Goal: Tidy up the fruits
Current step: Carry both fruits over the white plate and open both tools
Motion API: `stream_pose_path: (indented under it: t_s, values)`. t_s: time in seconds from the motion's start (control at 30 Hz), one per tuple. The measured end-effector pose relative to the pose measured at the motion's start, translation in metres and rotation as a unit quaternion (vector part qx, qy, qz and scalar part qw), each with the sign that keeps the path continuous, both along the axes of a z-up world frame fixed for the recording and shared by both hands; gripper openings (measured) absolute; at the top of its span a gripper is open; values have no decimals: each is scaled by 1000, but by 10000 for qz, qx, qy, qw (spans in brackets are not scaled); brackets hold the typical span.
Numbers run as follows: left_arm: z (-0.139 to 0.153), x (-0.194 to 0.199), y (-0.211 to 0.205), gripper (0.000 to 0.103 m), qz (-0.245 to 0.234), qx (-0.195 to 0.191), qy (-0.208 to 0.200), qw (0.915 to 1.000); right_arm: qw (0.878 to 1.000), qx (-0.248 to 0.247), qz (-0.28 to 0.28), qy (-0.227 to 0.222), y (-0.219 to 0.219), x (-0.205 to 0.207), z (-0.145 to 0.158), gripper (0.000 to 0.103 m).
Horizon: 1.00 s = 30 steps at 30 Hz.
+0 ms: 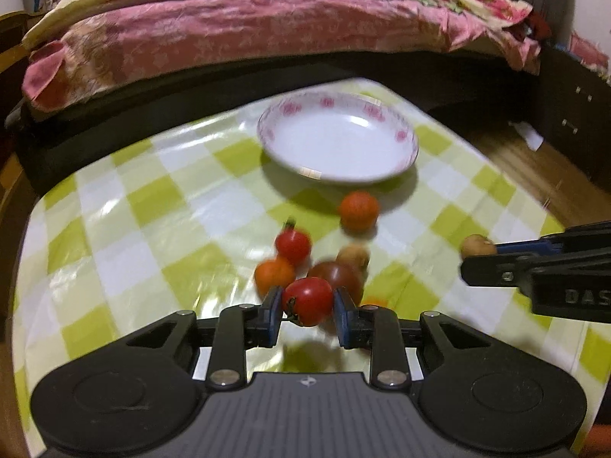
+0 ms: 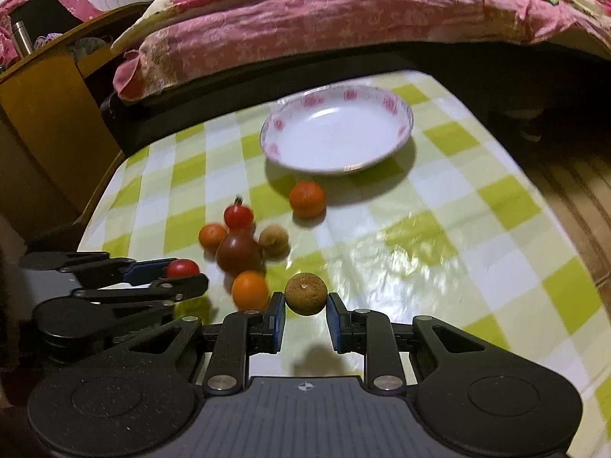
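My left gripper (image 1: 307, 307) is shut on a red tomato (image 1: 307, 300) and holds it above the checked tablecloth; it also shows in the right wrist view (image 2: 182, 268). My right gripper (image 2: 304, 307) is shut on a brown round fruit (image 2: 305, 293), lifted off the table; that fruit shows in the left wrist view (image 1: 477, 246). A white plate with pink flowers (image 1: 401, 135) (image 2: 397, 129) stands empty at the far side. Loose on the cloth lie an orange fruit (image 2: 307, 198), a small red tomato (image 2: 238, 216), a dark tomato (image 2: 240, 253), a brown fruit (image 2: 273, 240) and two more orange fruits (image 2: 250, 290) (image 2: 212, 236).
The table (image 2: 458, 198) has a green and white checked cloth. A bed with a pink quilt (image 2: 305, 19) runs along the far edge. A wooden cabinet (image 2: 42, 114) stands at the left. The wooden floor (image 1: 534, 168) lies to the right.
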<state>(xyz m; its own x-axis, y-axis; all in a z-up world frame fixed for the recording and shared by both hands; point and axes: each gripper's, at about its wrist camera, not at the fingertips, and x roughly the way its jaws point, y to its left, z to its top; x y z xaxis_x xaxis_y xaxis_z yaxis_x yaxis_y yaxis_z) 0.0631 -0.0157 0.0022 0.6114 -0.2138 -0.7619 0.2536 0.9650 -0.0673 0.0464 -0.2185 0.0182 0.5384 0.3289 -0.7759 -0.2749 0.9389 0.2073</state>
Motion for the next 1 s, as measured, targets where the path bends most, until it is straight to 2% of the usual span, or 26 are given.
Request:
stream_pose_path:
  t_s: [0.2,0.43,0.67,1.0]
  values:
    - [3,47,-16,36,-259,-91,-112,9996,9998,-43,-113,-155,-4,41,9,20]
    - [1,90,-20,36,-226,-172,-269,9992,9994,-169,-33,-292,5,98,4,20]
    - [-8,111,-16,36,-200,-157,-298,9992,9986,-313,69,-417,10,131,-2,20]
    - [-12,119,-26,36,-327,-17,-469,9984,9983,-382,142,-408,15,144,-13,21]
